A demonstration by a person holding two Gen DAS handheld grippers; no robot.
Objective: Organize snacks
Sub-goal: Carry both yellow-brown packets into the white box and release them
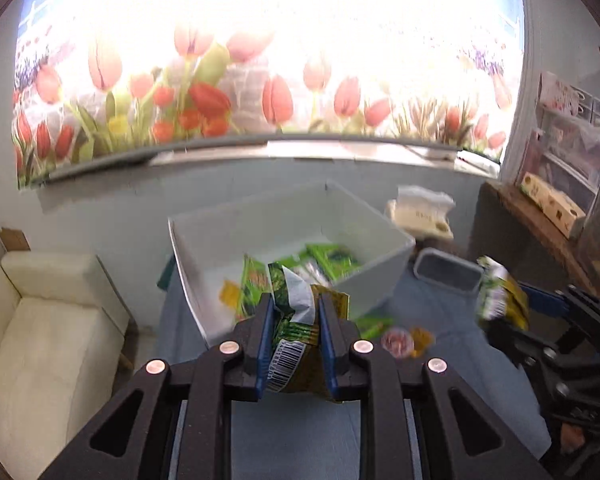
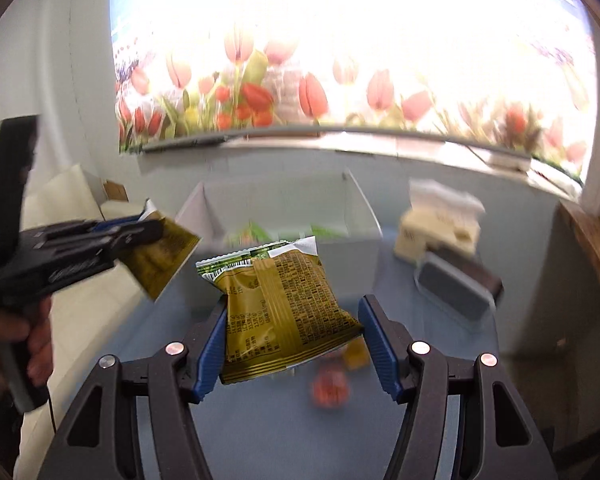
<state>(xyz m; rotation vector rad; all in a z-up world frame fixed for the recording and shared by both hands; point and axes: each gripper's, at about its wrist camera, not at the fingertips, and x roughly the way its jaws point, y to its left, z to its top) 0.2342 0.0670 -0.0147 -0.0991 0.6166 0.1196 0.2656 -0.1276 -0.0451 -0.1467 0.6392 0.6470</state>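
My left gripper is shut on a green and gold snack packet, held above the near edge of a white bin that holds several green packets. In the right wrist view my right gripper has its jaws wide apart with a gold snack packet between them; the packet touches the left finger and stands clear of the right one. The left gripper with its packet shows at left. The right gripper and its packet show at right in the left wrist view.
Small red and yellow snacks lie on the blue table. A grey container and a cream tissue box stand at right behind. A white sofa is at left, a wooden shelf at right.
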